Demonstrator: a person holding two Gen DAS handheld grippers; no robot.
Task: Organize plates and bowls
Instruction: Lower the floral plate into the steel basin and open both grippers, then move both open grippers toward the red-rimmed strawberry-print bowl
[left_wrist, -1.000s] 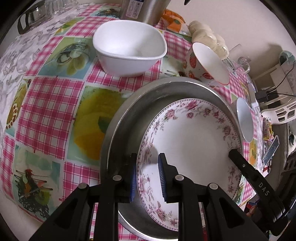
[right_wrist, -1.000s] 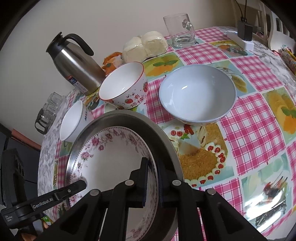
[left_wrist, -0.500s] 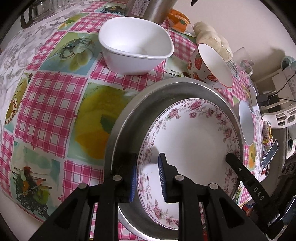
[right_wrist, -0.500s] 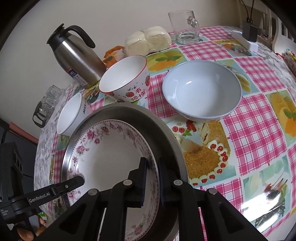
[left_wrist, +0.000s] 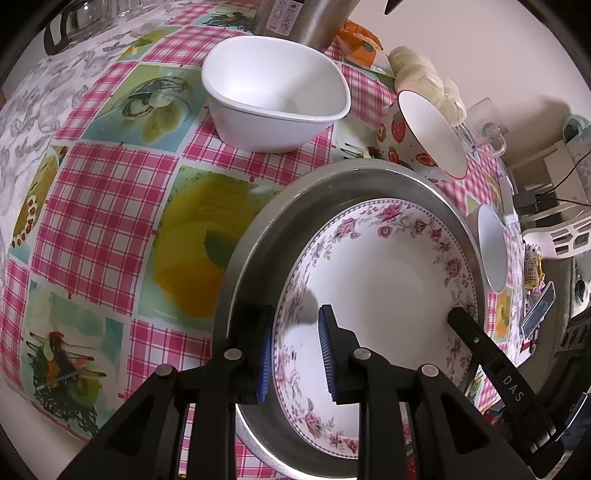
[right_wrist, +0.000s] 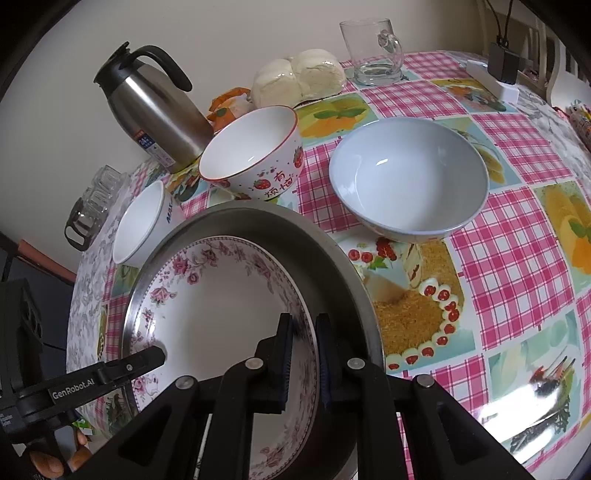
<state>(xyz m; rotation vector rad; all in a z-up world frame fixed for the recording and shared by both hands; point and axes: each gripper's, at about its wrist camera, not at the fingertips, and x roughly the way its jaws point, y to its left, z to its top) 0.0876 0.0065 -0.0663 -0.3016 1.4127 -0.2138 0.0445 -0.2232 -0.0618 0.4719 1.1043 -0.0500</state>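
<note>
Both views nearer | jaws pinch floral plate (left_wrist: 384, 273) rim — near edge cut off

My surface (right_wrist: 517, 236) wears a pink checked cloth. On it from the right wrist view: metal pan (right_wrist: 332, 251) at six o'clock, grey bowl (right_wrist: 408, 177) at one, strawberry bowl (right_wrist: 255, 155), white bowl (right_wrist: 142, 221), flask (right_wrist: 155, 110), buns (right_wrist: 299, 77) and mug (right_wrist: 373, 48) toward twelve.
</note>
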